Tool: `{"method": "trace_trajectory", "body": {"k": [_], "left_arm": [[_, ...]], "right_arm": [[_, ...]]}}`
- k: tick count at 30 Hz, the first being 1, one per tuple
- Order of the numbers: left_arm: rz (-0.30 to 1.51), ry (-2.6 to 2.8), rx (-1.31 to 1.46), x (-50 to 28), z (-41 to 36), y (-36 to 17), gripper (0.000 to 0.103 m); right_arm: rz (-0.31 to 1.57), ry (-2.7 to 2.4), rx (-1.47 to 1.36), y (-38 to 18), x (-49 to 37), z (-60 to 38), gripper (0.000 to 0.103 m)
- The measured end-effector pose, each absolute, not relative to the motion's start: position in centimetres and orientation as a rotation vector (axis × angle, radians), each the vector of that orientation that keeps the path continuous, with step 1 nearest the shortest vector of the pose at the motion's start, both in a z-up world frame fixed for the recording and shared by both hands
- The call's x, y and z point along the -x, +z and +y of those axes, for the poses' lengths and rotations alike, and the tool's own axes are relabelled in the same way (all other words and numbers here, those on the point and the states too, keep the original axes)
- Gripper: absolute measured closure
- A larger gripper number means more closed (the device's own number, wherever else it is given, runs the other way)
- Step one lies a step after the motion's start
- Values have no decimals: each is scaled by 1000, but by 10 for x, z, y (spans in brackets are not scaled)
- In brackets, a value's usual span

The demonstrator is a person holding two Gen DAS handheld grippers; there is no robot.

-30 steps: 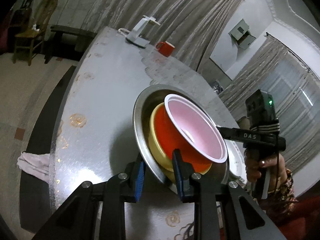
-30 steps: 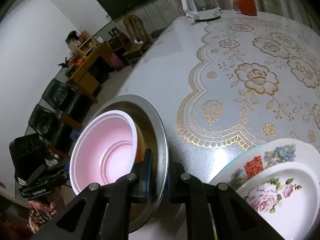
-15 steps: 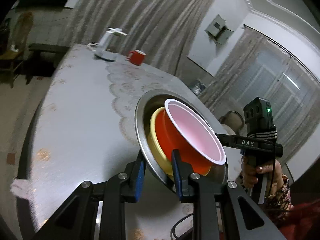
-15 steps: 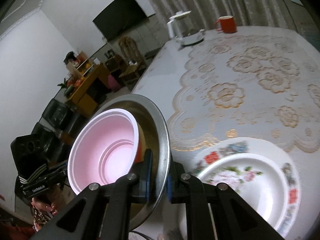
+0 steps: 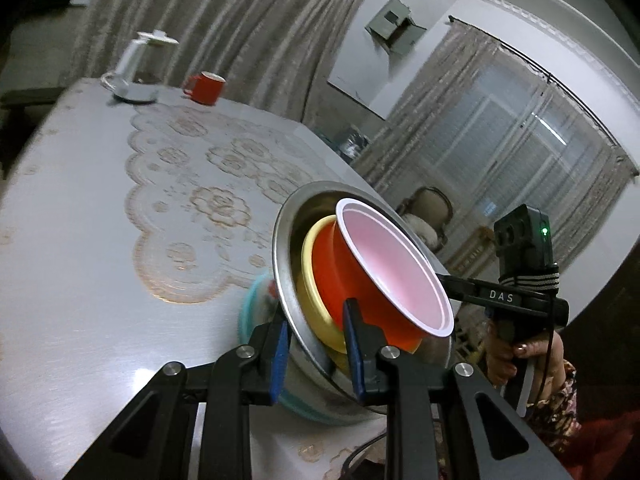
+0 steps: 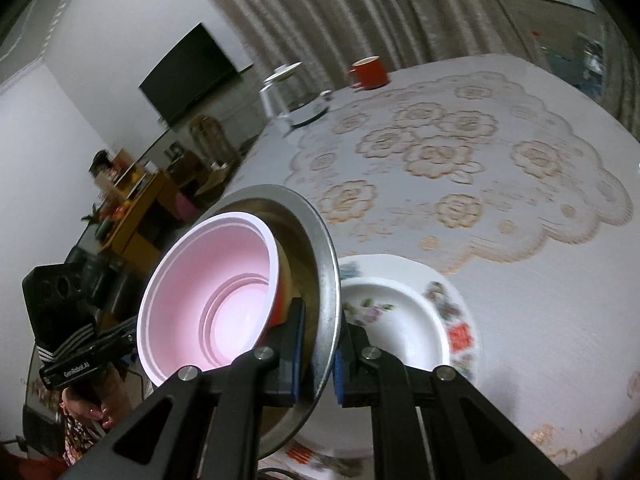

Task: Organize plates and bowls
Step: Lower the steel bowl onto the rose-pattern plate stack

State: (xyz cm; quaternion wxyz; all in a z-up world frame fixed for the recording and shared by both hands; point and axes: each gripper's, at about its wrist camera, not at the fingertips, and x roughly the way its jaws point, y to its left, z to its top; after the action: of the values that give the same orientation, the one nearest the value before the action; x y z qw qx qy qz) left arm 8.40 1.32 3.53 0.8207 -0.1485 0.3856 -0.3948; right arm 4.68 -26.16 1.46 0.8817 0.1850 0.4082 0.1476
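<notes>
Your two grippers, left (image 5: 316, 344) and right (image 6: 318, 354), still pinch the metal basin's (image 6: 326, 276) rim in their jaws; it now hangs over the flowered plates (image 6: 404, 320).

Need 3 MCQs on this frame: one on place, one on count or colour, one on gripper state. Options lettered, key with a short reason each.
1. Where do the floral plates lie?
A. On the table, below the steel bowl
B. Beside the red mug
C. On the kettle base

2. How many bowls sit nested inside the steel bowl?
A. None
B. Two
C. Five

3. How is the steel bowl held?
A. Left gripper alone
B. Resting free on the table
C. Both grippers clamped on its rim

Key:
1 A: in the right wrist view the plates lie on the table just under the lifted bowl, far from the red mug and kettle.
2 B: a yellow bowl and an orange bowl with a pink inside.
3 C: left gripper and right gripper each pinch the rim from opposite sides.
</notes>
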Motion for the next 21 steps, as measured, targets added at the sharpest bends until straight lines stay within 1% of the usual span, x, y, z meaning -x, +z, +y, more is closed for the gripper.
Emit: {"method": "trace_trajectory", "body": {"k": [10,21], "left_arm": [[893,-856,276,-94,-24,10,79],[940,-838,259,-102,-34,-5,79]], "right_arm": [[876,226,-458,-11,-34,-301,92],[912,202,-518,-40,-38,-313,92]]}}
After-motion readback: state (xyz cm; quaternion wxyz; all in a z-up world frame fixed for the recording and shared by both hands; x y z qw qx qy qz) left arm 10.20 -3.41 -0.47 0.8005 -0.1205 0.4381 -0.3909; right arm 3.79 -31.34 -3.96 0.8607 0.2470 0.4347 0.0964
